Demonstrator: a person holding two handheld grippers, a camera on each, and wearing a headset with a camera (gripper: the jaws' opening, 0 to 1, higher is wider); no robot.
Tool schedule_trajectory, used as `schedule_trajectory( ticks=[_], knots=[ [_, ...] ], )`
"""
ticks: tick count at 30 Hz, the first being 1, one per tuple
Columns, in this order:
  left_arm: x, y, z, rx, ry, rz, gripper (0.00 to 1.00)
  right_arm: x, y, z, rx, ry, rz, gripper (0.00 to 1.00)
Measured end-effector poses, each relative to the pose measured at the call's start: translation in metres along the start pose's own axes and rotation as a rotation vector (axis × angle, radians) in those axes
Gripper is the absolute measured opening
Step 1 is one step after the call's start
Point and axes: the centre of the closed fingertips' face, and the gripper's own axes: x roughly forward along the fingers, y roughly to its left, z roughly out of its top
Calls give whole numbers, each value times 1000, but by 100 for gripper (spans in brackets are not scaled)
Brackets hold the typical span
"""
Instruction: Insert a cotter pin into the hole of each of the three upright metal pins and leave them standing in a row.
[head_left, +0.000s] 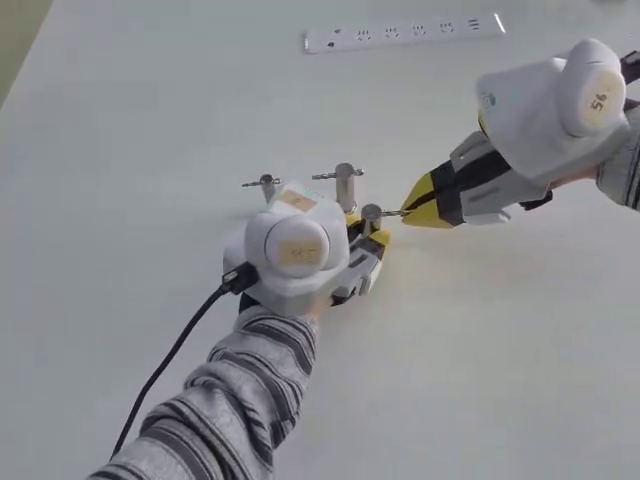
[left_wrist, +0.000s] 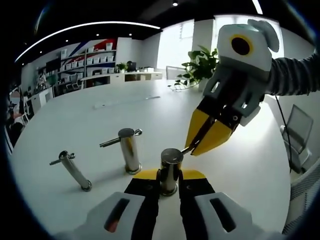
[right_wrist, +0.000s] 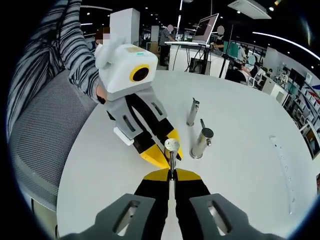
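Left gripper view puts the third metal pin (left_wrist: 170, 167) dead centre, upright on the white surface (left_wrist: 240, 165). The left gripper (left_wrist: 169, 176) has its yellow fingers (left_wrist: 145, 175) pinching the shaft low down. That reads as bracing, so the pin won't twist or topple when something is pushed at it. And here's what's being pushed: the right gripper (left_wrist: 193, 149) comes in from the side, fingers pressed together on a cotter pin (left_wrist: 186, 149). The wire's tip is right at the head of the metal pin, level with where the cross-hole ought to be; whether it has entered the hole, I can't tell. Right gripper view shows the line-up nicely, wire pointing straight ahead at the pin's top. Just beside stand the middle metal pin (head_left: 345, 190) and the far metal pin (head_left: 267, 187), each carrying its own cotter pin through the top, so I'd call this the last of three. A power strip (head_left: 400, 32) lies well apart at the far edge.
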Motion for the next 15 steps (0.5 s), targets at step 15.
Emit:
schedule_trajectory(
  ticks=[15],
  knots=[
    [2,0,-1,2,-7,5,10,6,-4,5,29,-19,-13,0]
  ],
)
